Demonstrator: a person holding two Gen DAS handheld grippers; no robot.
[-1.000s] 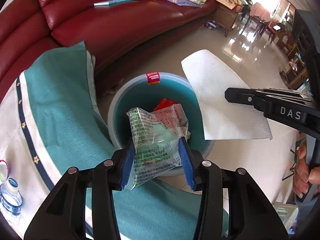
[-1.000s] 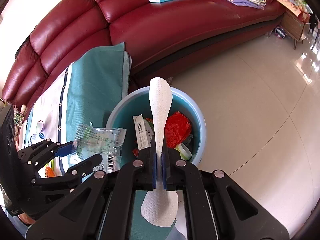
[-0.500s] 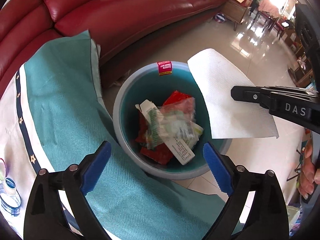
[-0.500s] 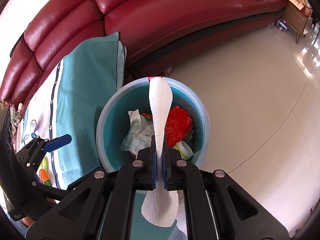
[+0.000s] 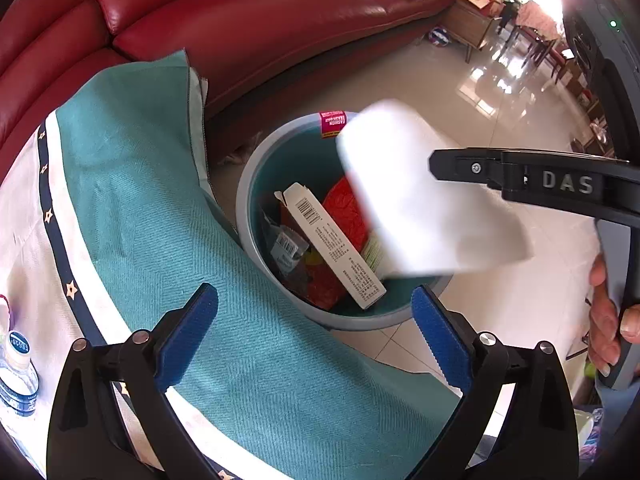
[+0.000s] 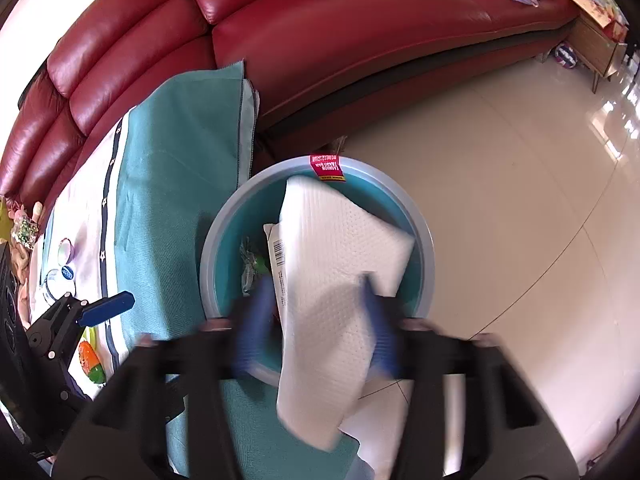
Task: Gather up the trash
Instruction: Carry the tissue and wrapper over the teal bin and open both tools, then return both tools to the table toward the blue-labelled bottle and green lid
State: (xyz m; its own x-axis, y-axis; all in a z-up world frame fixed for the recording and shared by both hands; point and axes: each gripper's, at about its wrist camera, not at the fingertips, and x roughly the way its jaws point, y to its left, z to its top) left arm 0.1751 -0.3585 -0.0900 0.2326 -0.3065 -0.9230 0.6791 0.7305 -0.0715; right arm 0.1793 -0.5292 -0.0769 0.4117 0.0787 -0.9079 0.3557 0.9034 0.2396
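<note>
A round blue trash bin (image 5: 256, 184) (image 6: 424, 248) stands on the floor beside the table, holding a white carton (image 5: 332, 240), red wrappers and a clear wrapper. My left gripper (image 5: 312, 332) is open and empty above the table edge, just short of the bin. My right gripper (image 6: 316, 320) is blurred, with its jaws apart. A white paper towel (image 6: 340, 264) (image 5: 412, 196) hangs loose between them, draped over the bin's opening.
The table wears a teal and white cloth (image 5: 132, 200). A water bottle (image 5: 16, 376) and small items (image 6: 90, 360) lie at its left. A red leather sofa (image 6: 360, 40) runs behind the bin. Shiny tiled floor (image 6: 520, 200) lies to the right.
My left gripper opened and dropped the clear wrapper into the bin. My right gripper, earlier shut on the paper towel, has now spread its jaws and the towel is falling toward the bin.
</note>
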